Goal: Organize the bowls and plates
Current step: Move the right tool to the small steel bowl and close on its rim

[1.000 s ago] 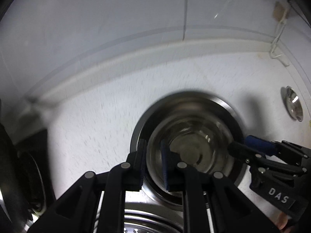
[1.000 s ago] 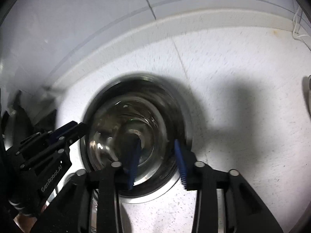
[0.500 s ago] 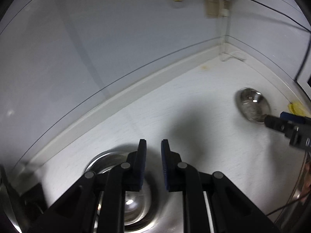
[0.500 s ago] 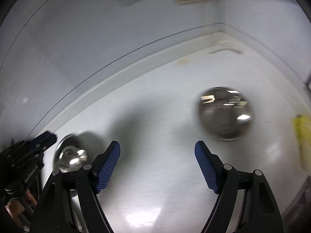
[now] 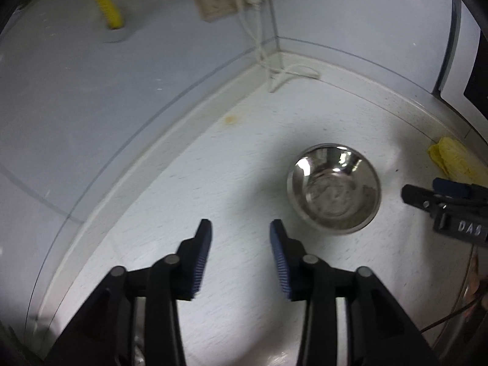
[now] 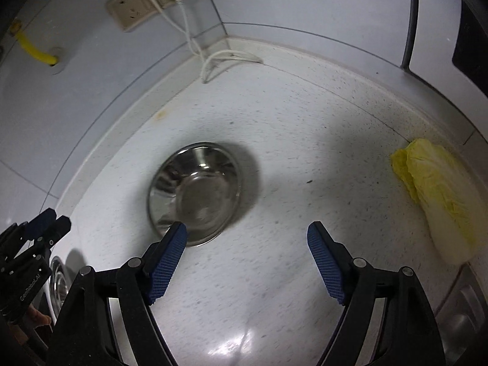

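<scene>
The steel bowl (image 6: 195,193) is sitting upright and empty on the white speckled tabletop (image 6: 305,140), near the corner where the two pale blue walls are meeting. Going from the left in the right wrist view, a yellow hose (image 6: 32,49) is sticking out of the wall, and below it the left tool (image 6: 48,218) is reaching in from the edge, with a second shiny steel dish (image 6: 58,280) partly showing under it at the tabletop's edge. In its own view the left tool (image 5: 241,256) is opening, its blue pads standing apart over bare tabletop with nothing between them, and the bowl (image 5: 334,187) is lying ahead and to the right of it, clear of both pads. Further along, a beige wall socket (image 6: 152,0) is carrying a white plug, and its white cord (image 6: 213,58) is trailing down into the corner. The right tool (image 6: 247,244) is hanging spread wide above the tabletop, gripping nothing; its left pad is overlapping the near rim of the bowl in the picture, though whether it is touching the rim cannot be told. At the far right a yellow-green napa cabbage (image 6: 439,198) is lying near the wall, well apart from the bowl.
</scene>
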Demonstrator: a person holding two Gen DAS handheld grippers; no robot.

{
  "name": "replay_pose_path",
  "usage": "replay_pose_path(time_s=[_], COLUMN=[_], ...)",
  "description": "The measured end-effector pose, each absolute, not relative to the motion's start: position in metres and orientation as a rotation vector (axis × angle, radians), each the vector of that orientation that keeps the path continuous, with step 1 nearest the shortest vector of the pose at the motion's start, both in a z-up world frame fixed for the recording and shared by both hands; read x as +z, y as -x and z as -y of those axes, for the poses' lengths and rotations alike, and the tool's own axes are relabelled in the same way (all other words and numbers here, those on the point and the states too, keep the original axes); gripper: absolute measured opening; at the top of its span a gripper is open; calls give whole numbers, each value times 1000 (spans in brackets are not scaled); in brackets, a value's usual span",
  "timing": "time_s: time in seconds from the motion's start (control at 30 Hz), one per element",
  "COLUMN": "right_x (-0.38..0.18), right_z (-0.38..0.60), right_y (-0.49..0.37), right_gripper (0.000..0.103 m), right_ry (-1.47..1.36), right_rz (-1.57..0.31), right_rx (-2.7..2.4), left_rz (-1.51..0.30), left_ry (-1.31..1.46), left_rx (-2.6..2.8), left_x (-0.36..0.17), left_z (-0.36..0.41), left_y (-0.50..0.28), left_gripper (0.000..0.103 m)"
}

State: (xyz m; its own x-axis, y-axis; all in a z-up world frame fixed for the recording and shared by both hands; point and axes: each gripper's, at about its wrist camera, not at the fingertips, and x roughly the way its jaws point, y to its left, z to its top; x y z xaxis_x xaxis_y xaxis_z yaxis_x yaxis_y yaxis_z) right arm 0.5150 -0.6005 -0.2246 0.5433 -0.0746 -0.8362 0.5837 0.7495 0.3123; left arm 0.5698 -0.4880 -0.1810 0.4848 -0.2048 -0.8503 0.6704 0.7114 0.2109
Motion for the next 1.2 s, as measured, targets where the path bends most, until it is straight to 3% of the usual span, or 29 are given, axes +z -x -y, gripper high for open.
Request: replay_pose_path(time_s=[0.1, 0.8, 0.9, 0.93, 0.97, 1.0, 1.03, 1.07, 1.2], right_x=[-230, -283, -282, -281, -281, -281, -280, -279, -272], right_z=[611, 620, 615, 613, 613, 611, 609, 606, 597], right_y=[-524, -576, -580, -582, -583, -584, -585, -586, -583], right_gripper=[77, 75, 48, 35, 28, 26, 21, 14, 13], right_ry=[-634, -646, -612, -605, -613, -616, -613, -601, -577], right_rz=[-927, -1036, -1046, -1049, -1050, -1052, -1055, -1057, -1060], right_rx=[-420, -395, -402, -400, -384, -371, -364, -360, -368], left_rz=[-953, -1217, -1230, -1233, -1243, -1254, -1260, -1252, -1267], left_ry=[-597, -566, -553, -550, -544, -530, -531, -545, -524], left_rx=[-586, -545, -549, -552, -565, -581, -584, -582, -577], left_x=[-194, -273, -277, -278, -279, -279, -280, -279, -276], left_z=[515, 568, 569, 569, 570, 570, 572, 574, 569], left_y=[-577, -632, -633, -633, -633, -633, -633, -631, -632], left_gripper=[52, 52, 51, 41, 35, 24, 22, 22, 21])
